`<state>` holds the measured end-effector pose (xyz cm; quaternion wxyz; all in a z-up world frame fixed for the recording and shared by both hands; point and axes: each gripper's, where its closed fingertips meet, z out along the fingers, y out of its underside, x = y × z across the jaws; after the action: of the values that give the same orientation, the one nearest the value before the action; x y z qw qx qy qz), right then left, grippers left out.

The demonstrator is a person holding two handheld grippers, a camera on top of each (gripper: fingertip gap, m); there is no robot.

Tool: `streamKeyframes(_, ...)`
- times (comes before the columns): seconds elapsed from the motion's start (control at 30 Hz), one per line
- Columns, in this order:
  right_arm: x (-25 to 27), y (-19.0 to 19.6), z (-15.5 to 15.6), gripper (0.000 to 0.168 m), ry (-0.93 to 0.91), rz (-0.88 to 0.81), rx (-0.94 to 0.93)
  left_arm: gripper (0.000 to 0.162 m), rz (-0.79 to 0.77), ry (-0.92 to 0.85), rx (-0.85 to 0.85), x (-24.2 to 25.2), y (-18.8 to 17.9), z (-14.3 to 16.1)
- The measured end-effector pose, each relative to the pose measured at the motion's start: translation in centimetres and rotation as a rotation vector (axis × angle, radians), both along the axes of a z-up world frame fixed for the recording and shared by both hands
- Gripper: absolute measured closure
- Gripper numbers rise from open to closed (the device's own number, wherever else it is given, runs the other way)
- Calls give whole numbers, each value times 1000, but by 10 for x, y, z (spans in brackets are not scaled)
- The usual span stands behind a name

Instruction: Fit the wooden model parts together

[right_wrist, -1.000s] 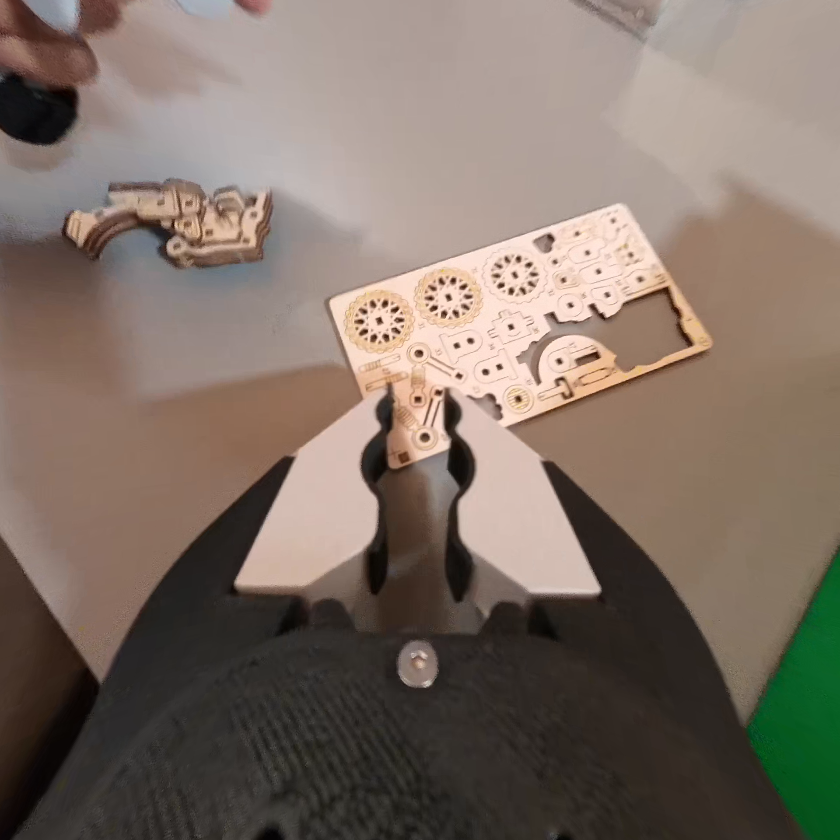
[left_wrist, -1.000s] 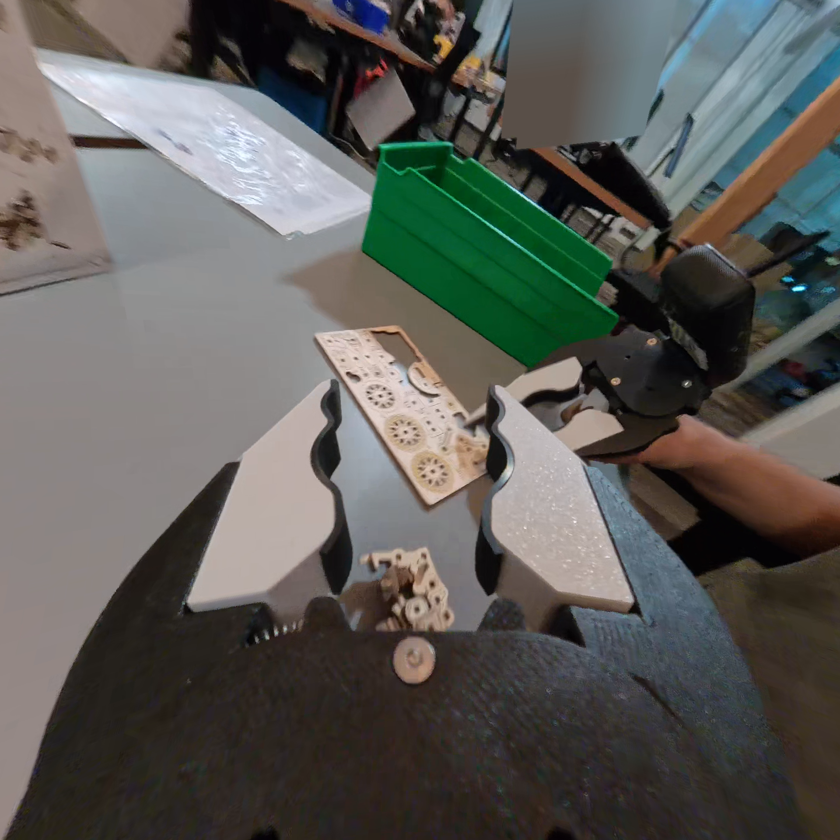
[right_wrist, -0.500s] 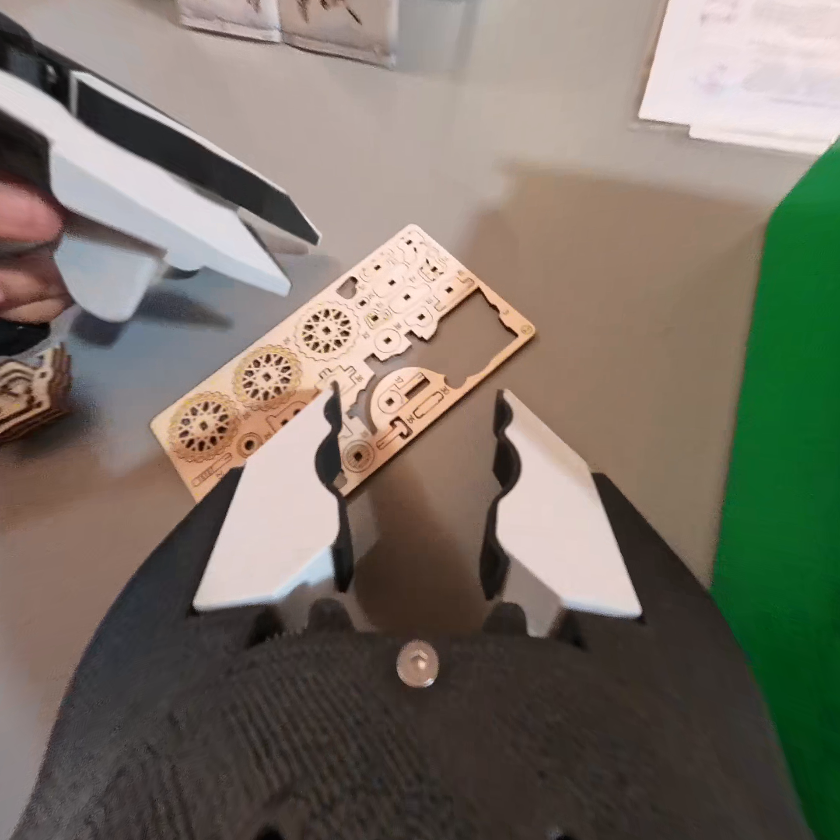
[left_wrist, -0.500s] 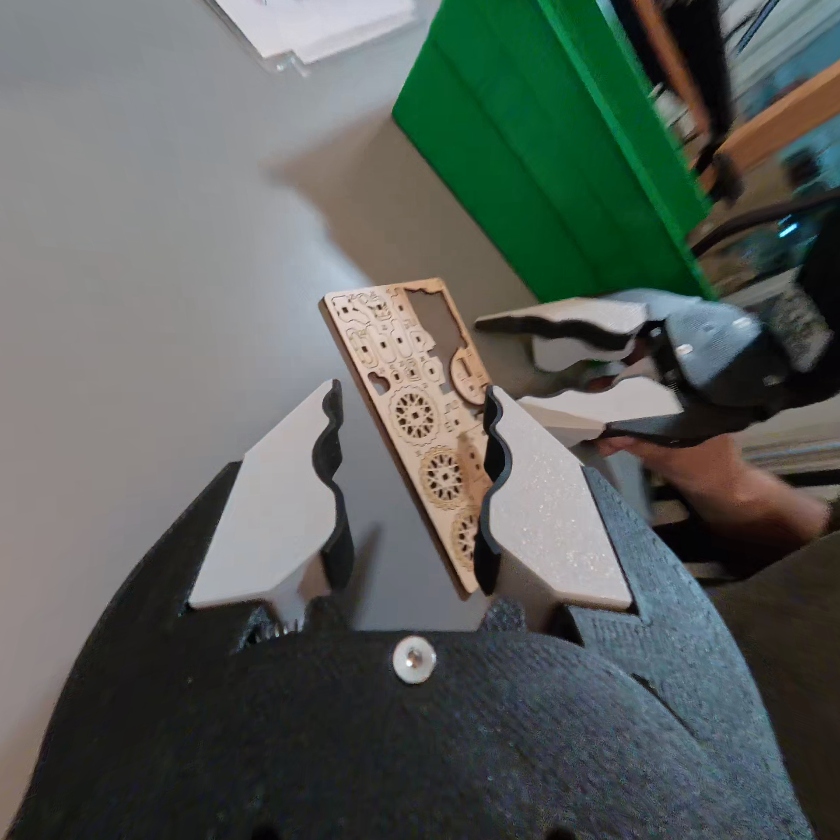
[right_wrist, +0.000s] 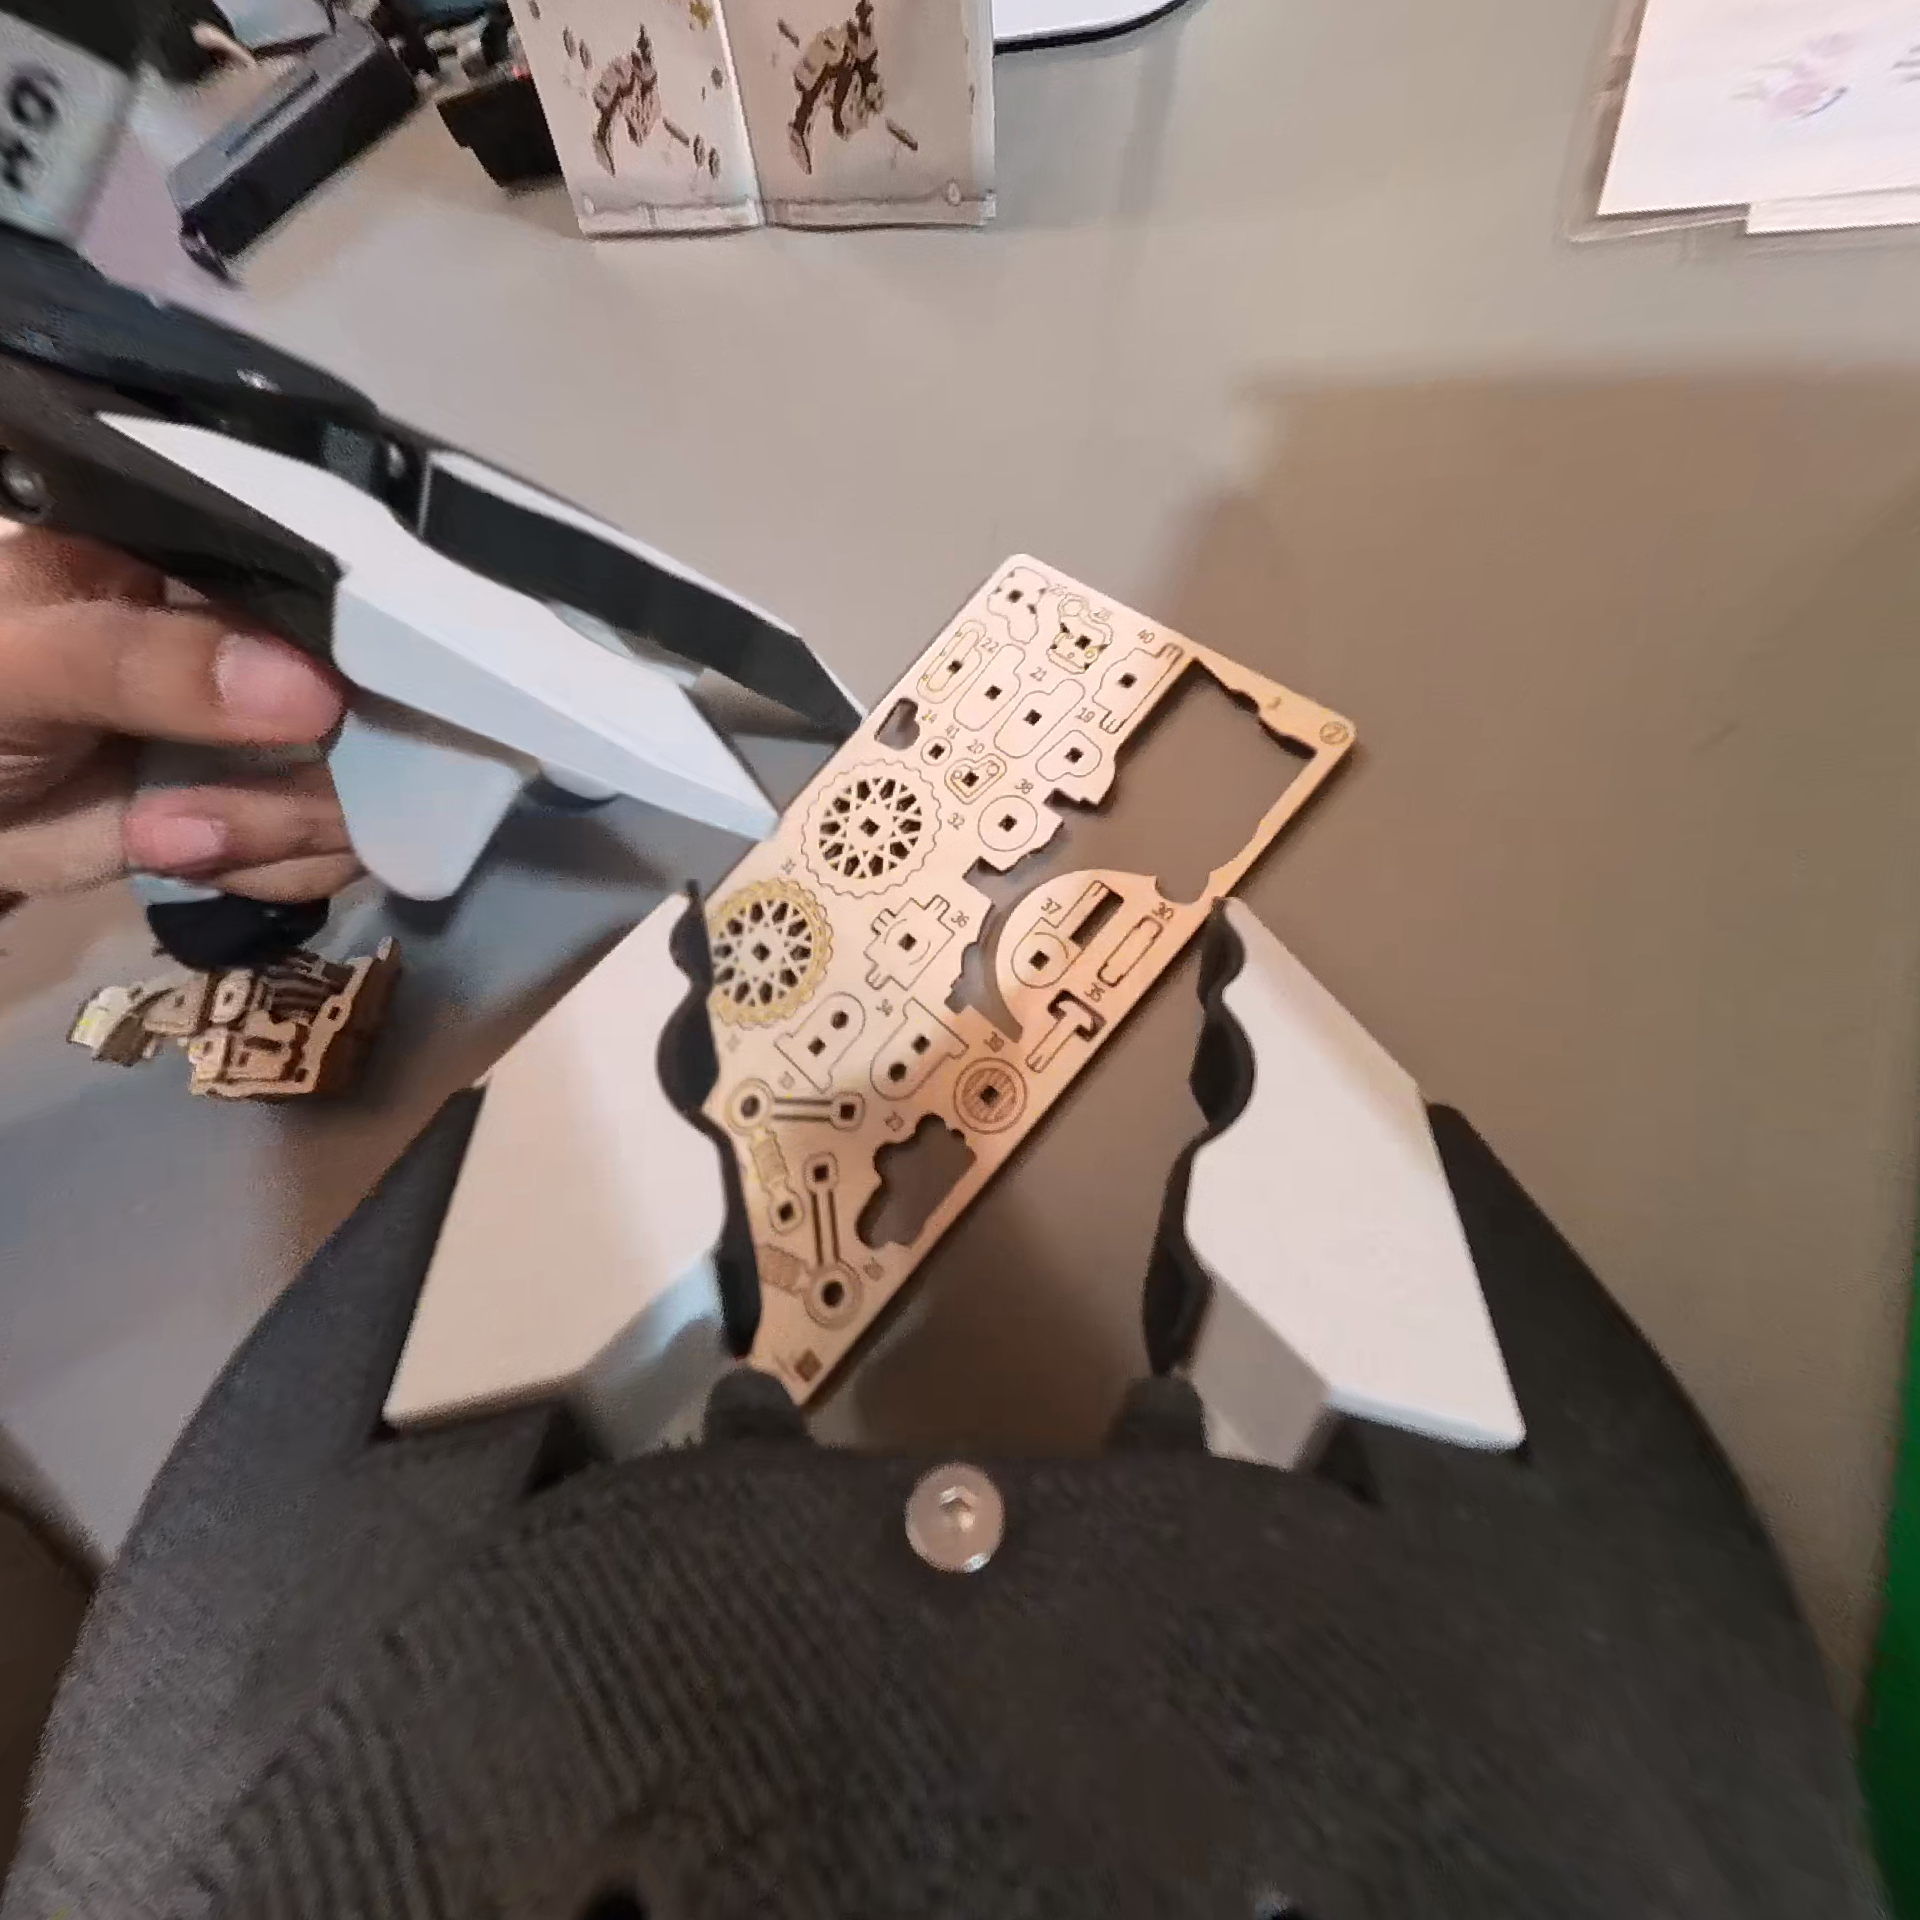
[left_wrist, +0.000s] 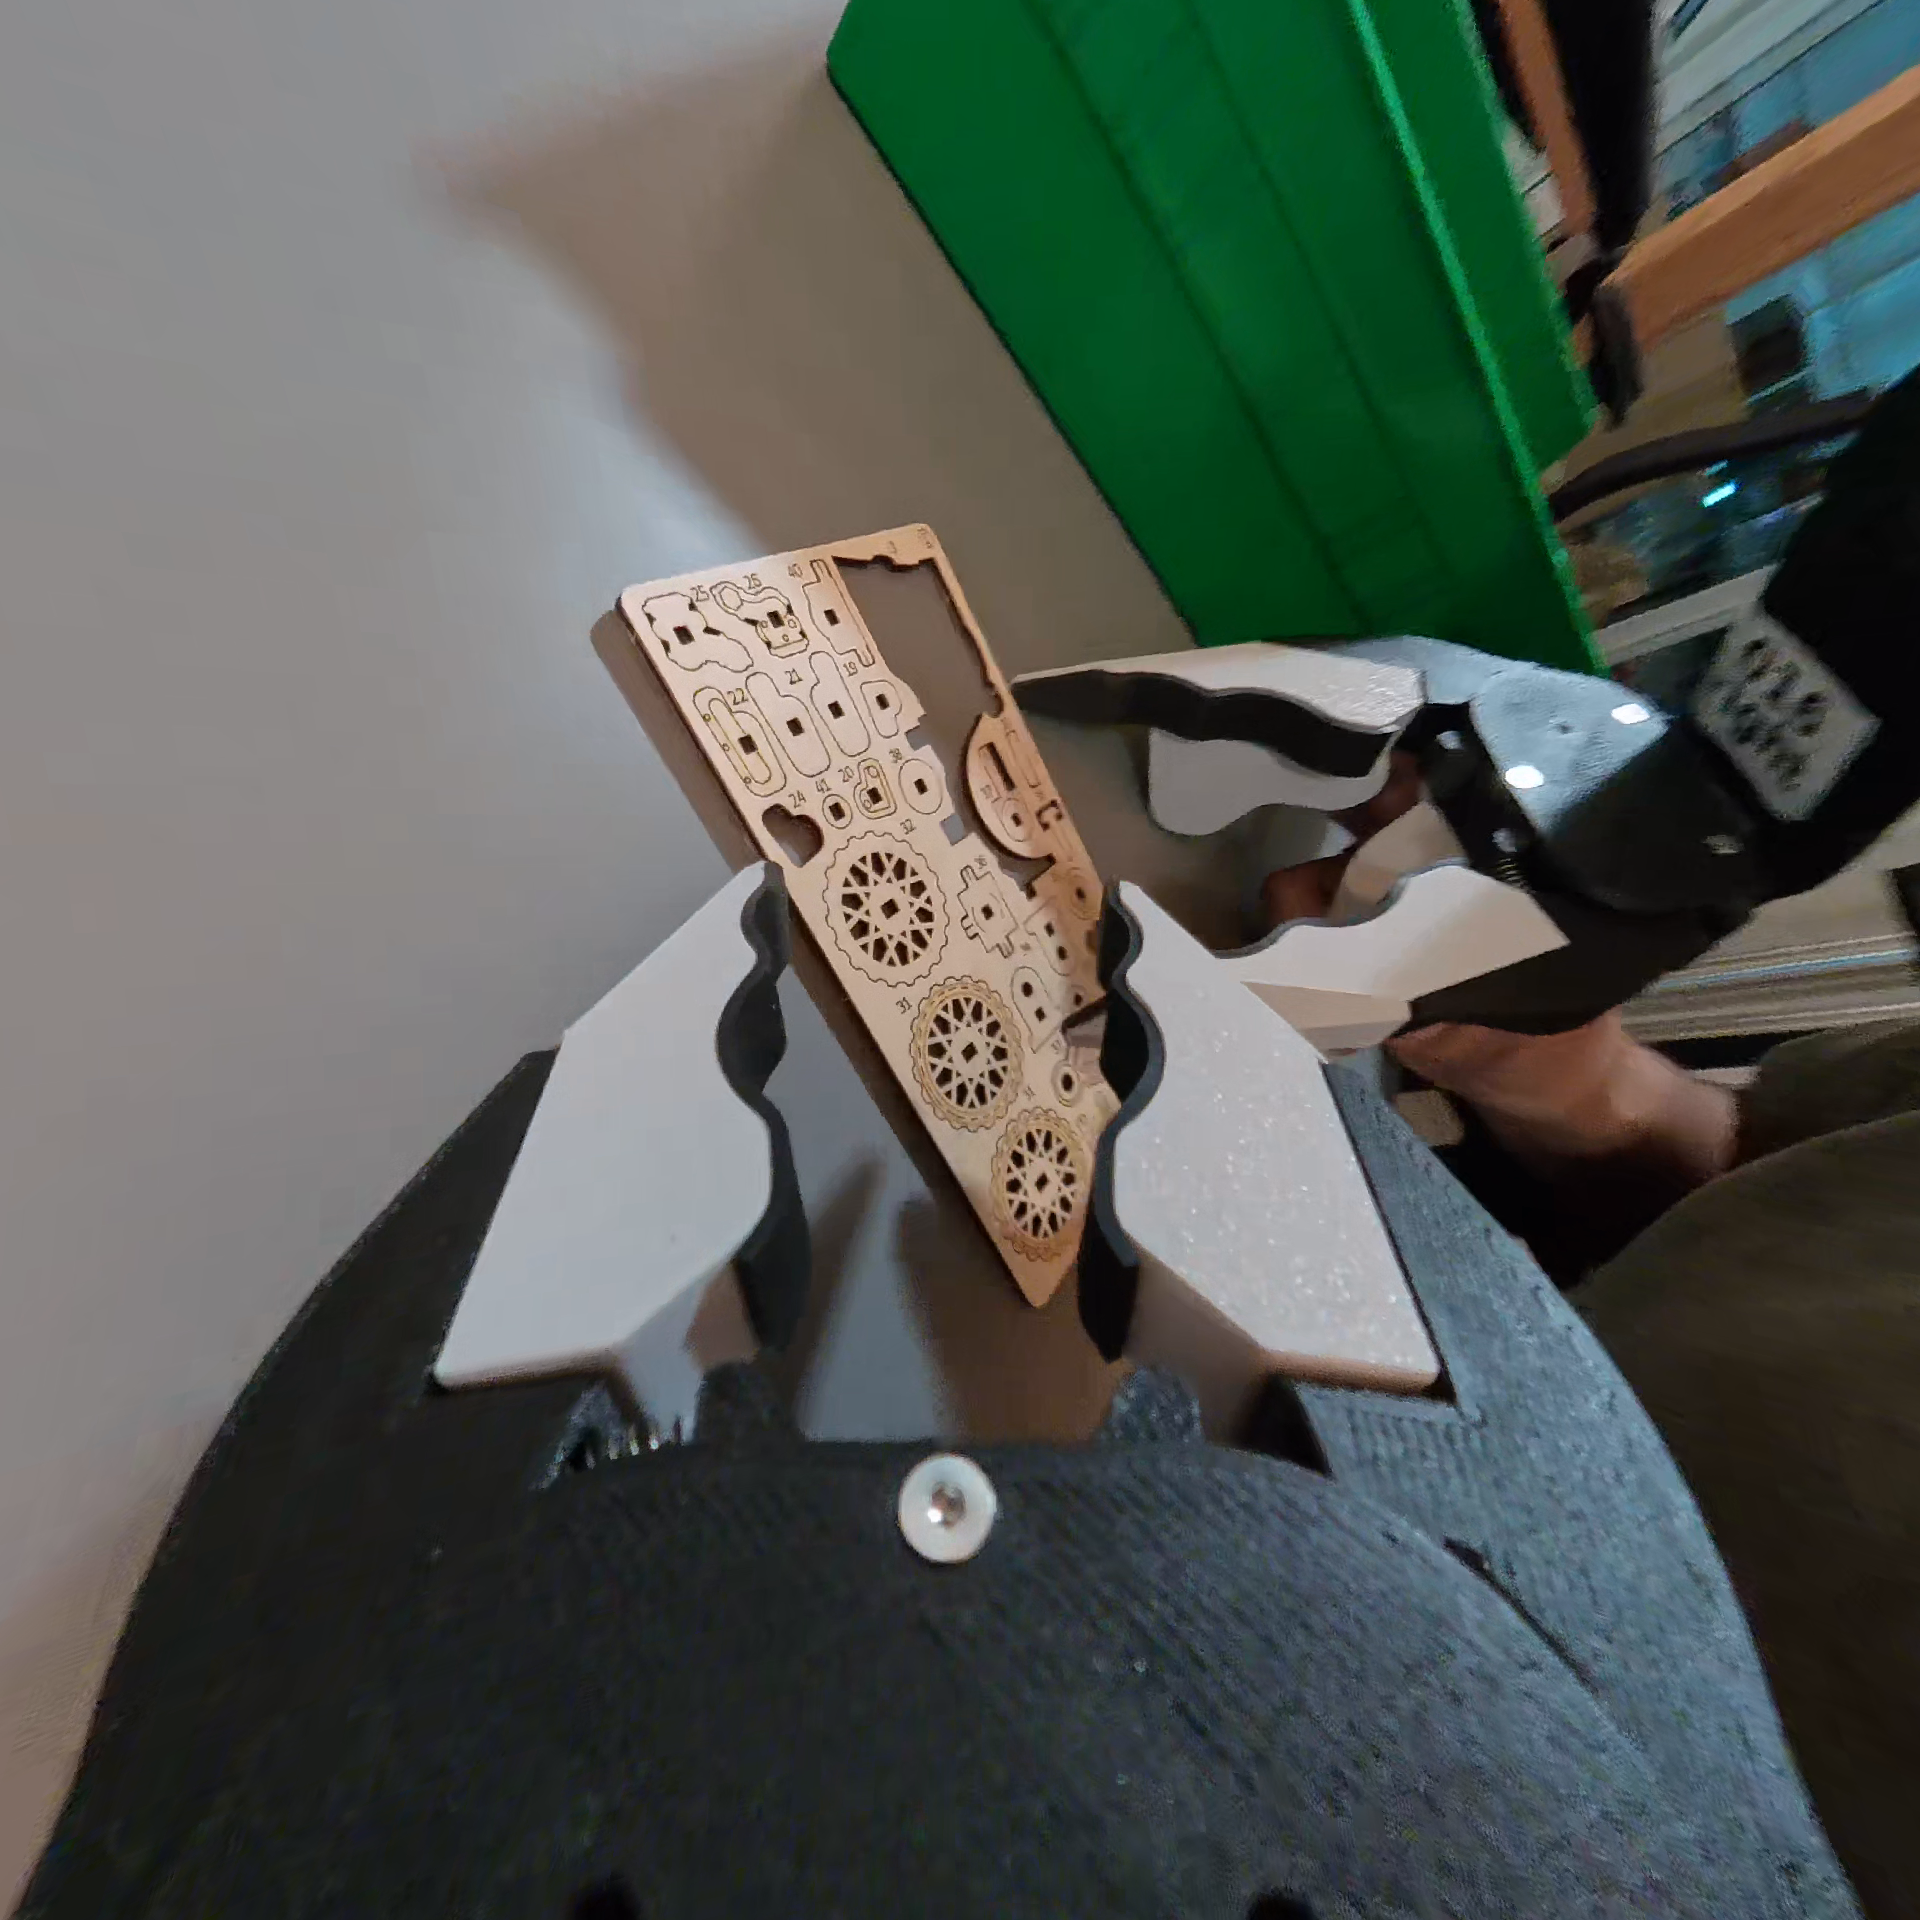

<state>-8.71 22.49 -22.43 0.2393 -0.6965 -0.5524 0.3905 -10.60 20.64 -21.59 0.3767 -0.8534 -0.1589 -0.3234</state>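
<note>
A thin wooden parts sheet (left_wrist: 883,831) with laser-cut gears and small pieces lies flat on the grey table. My left gripper (left_wrist: 940,914) is open and empty just above the sheet's near end. My right gripper (right_wrist: 956,920) is open and empty, its fingers straddling the sheet (right_wrist: 1039,883) from the other side. Each gripper shows in the other's view: the right gripper (left_wrist: 1132,821) at the right, the left gripper (right_wrist: 810,769) at the upper left with its tips at the sheet's edge. A partly built wooden model (right_wrist: 249,1023) lies on the table below the left gripper.
A green plastic bin (left_wrist: 1195,312) stands beyond the sheet and shows at the right edge of the right wrist view (right_wrist: 1891,1558). Standing instruction cards (right_wrist: 779,104), paper sheets (right_wrist: 1766,104) and a black device (right_wrist: 281,94) line the table's far side.
My right gripper went from nearly shut at the sheet's corner to wide open. Both grippers have closed in on the sheet; the left one left the built model behind.
</note>
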Motion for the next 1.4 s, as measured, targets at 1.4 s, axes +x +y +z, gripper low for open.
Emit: streamKeyframes(1.4,13,-11,84,98,438,99,-186,159,264,-528,614,-28,-25,133)
